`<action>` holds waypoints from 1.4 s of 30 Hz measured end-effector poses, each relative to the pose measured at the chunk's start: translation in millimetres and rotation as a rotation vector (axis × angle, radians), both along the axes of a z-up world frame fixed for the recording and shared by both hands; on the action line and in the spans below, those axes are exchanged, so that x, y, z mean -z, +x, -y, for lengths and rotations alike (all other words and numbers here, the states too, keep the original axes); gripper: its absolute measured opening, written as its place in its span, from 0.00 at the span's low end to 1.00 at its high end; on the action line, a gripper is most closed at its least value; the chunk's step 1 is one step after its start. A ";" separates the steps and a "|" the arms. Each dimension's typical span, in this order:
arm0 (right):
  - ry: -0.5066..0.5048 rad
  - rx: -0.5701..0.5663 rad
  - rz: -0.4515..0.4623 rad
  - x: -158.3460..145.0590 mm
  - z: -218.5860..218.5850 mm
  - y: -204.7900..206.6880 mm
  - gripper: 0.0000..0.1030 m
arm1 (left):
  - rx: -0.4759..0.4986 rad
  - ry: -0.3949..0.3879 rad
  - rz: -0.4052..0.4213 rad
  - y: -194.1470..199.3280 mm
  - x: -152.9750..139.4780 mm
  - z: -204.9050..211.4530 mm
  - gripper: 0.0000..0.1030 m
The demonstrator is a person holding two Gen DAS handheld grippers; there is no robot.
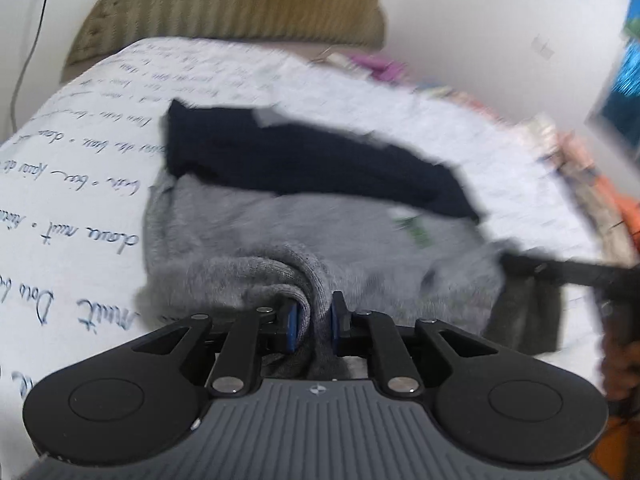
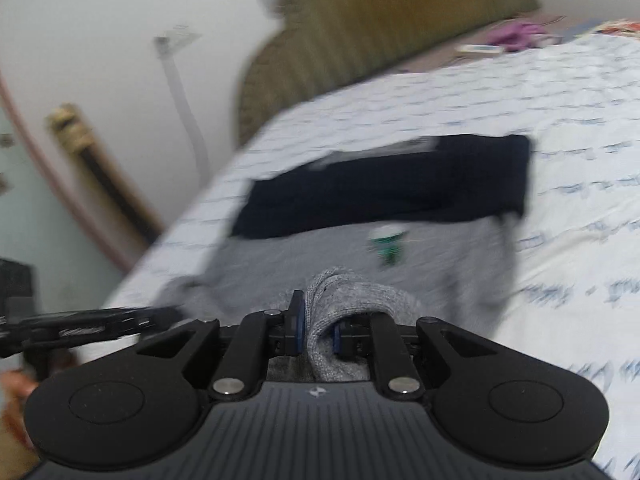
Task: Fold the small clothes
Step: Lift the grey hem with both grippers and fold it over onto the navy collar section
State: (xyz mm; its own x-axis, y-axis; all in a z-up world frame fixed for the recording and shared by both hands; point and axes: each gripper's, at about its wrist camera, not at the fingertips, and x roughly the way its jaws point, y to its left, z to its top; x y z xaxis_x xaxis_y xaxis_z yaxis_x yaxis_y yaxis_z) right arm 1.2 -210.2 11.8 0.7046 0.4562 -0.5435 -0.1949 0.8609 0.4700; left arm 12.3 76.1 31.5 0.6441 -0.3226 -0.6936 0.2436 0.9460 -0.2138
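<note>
A small grey garment (image 1: 280,220) with a green print lies on the white bedsheet, and it also shows in the right wrist view (image 2: 304,256). A dark navy garment (image 1: 304,160) lies across its far end, also seen from the right wrist (image 2: 388,192). My left gripper (image 1: 314,320) is shut on a bunched near edge of the grey garment. My right gripper (image 2: 318,324) is shut on another bunched near edge of it. The right gripper's fingers (image 1: 560,270) show at the right of the left wrist view. Both views are motion-blurred.
The white bedsheet (image 1: 72,184) carries blue handwriting print. An olive ribbed headboard (image 1: 240,4) stands at the far end. Colourful clothes (image 1: 592,184) are piled along the bed's right side. A white wall and a cable (image 2: 180,92) are to the left.
</note>
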 end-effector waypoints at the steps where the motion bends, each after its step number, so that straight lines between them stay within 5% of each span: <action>1: -0.004 0.033 -0.030 8.2 2.8 8.8 0.15 | -0.007 0.013 -0.015 6.1 8.1 0.2 0.27; 3: 0.018 0.066 -0.094 27.0 10.9 19.2 0.22 | -0.024 0.001 -0.040 10.7 19.8 -6.4 0.41; 6: 0.048 0.092 -0.131 45.1 20.2 9.6 0.51 | -0.050 -0.079 -0.017 -0.5 20.0 -29.9 0.68; 8: 0.087 0.079 -0.109 50.4 31.2 -4.5 0.65 | -0.060 -0.106 0.013 -13.1 17.2 -44.8 0.74; 17: 0.183 0.106 -0.133 70.6 75.3 -40.2 0.66 | 0.015 -0.207 -0.044 -45.6 38.7 -73.8 0.70; 22: 0.103 0.030 -0.109 60.4 50.9 -33.9 0.66 | 0.071 -0.232 -0.031 -56.3 43.3 -65.5 0.69; 24: 0.076 0.001 -0.113 60.3 35.8 -29.0 0.60 | 0.095 -0.237 -0.028 -60.5 45.6 -58.5 0.58; 25: 0.036 0.002 -0.111 60.2 26.1 -27.6 0.48 | 0.095 -0.225 -0.023 -63.0 46.7 -54.8 0.51; 27: -0.066 0.016 -0.097 58.9 9.6 -25.7 0.24 | 0.089 -0.201 -0.020 -65.1 49.1 -51.6 0.18; 28: -0.089 0.021 -0.094 58.3 5.5 -25.1 0.13 | 0.081 -0.222 -0.036 -63.9 51.2 -52.4 0.13; 31: -0.059 0.029 -0.090 58.5 9.4 -27.5 0.11 | 0.033 -0.262 -0.047 -64.3 48.5 -60.0 0.11; 37: 0.105 -0.013 -0.011 30.3 26.5 -57.2 0.11 | 0.047 -0.143 0.131 -91.5 5.5 -41.9 0.10; 42: 0.192 -0.066 0.101 -6.3 31.1 -90.5 0.11 | 0.044 -0.127 0.284 -122.8 -39.1 -42.5 0.10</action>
